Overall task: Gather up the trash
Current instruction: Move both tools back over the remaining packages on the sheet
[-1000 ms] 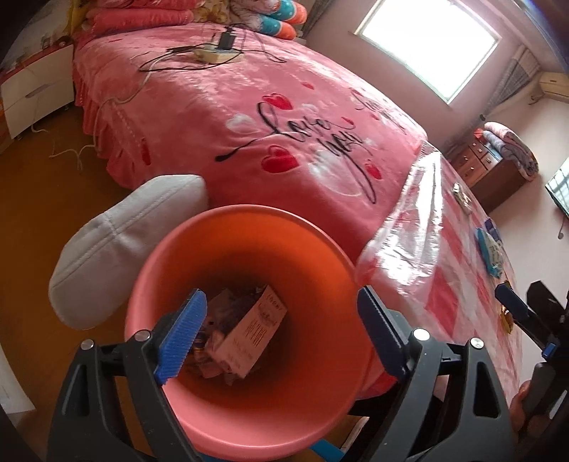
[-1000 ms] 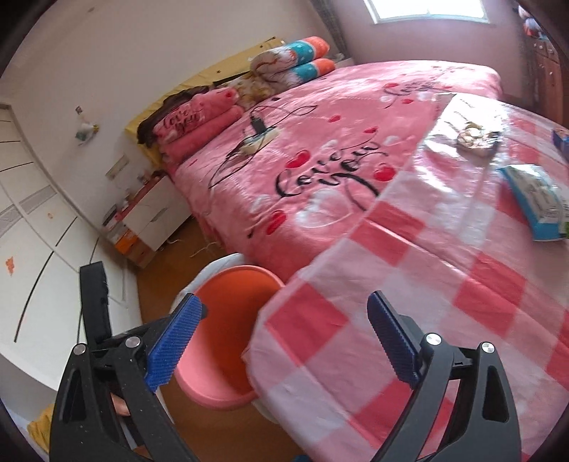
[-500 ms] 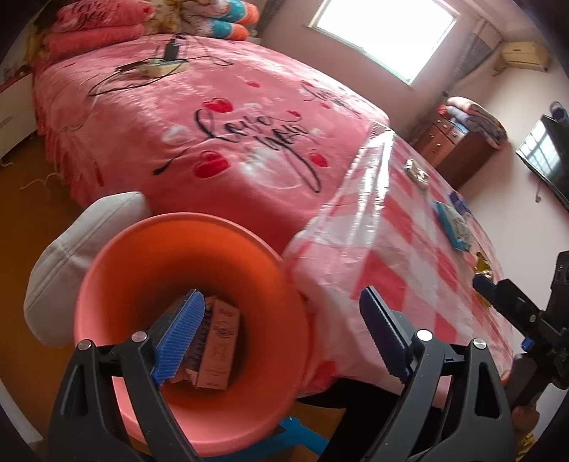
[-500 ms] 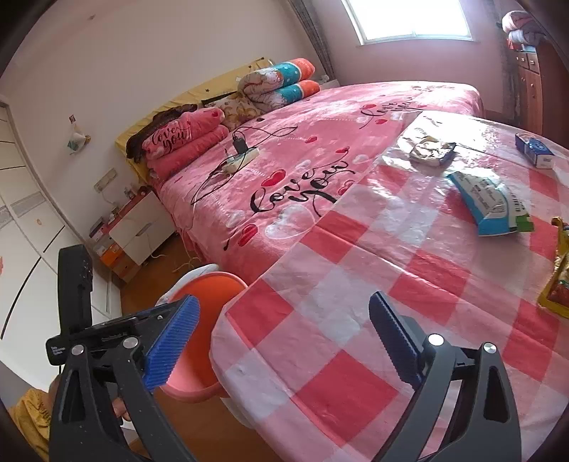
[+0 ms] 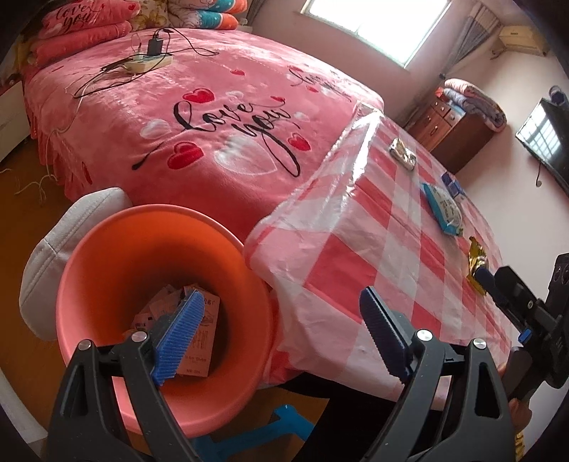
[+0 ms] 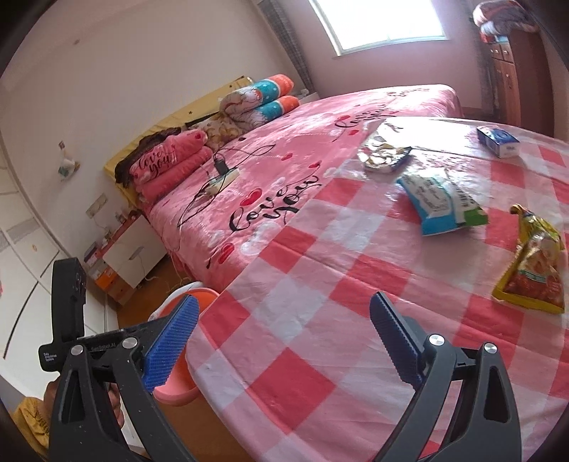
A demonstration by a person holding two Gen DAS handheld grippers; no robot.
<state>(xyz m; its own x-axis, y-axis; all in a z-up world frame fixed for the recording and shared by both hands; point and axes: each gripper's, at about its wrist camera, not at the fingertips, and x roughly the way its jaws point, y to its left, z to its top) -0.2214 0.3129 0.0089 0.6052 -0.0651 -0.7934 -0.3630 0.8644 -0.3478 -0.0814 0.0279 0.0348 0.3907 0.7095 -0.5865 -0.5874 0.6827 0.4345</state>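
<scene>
Hovering empty, left gripper jaws apart over orange bin, right gripper spread wide above checkered table, wrappers waiting.

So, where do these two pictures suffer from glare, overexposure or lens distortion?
Left wrist view: window blown out, glare on plastic tablecloth, edges bent by fisheye. Right wrist view: window overexposed too, sheen around silver wrapper, dark corners.

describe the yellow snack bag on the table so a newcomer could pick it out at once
Start at the round table with the pink-and-white checked plastic cloth beside the bed. Four pieces of litter lie on it; the crinkled yellow foil snack bag with red print lies nearest the open right claw. It is the only yellow one; its neighbours are blue or silver.
</scene>
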